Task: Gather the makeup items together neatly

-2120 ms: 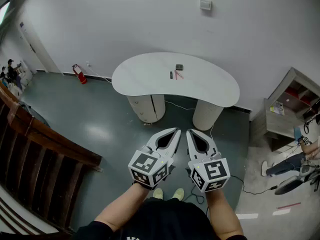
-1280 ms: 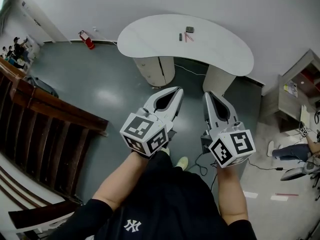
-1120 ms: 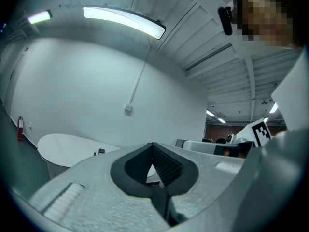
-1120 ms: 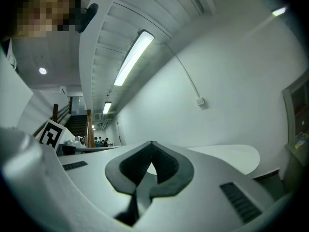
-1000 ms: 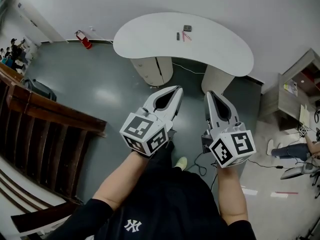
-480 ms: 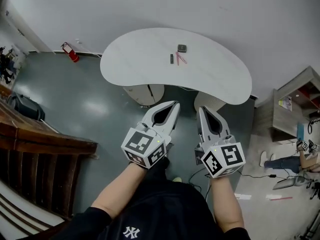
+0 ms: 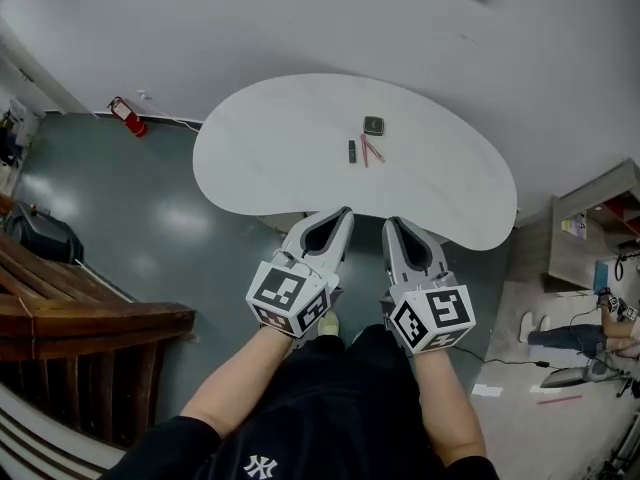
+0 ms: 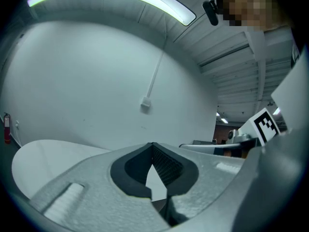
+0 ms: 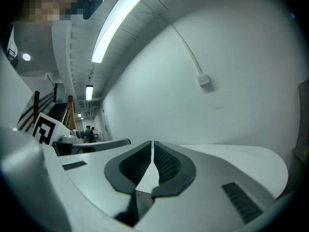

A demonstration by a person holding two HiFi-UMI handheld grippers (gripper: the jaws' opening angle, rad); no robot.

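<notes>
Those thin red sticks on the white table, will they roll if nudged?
Probably: the red sticks look thin and long, so they may roll on the flat table. They seem to meet at one end, so pushing one would likely shift the other.

Both arms reach forward from the torso, with the grippers side by side, near each other but not touching.

Left gripper [image 7: 343,212]: jaws meet at the tips, nothing between them. It is angled slightly toward the right one.

Right gripper [image 7: 391,223]: jaws closed to a hairline slit, nothing between them.

A marker cube sits at the rear of each gripper: left cube [image 7: 289,298], right cube [image 7: 432,318].

Left forearm [image 7: 238,380] is bare and slants in from the lower left. Right forearm [image 7: 445,408] is bare and runs nearly straight.
</notes>
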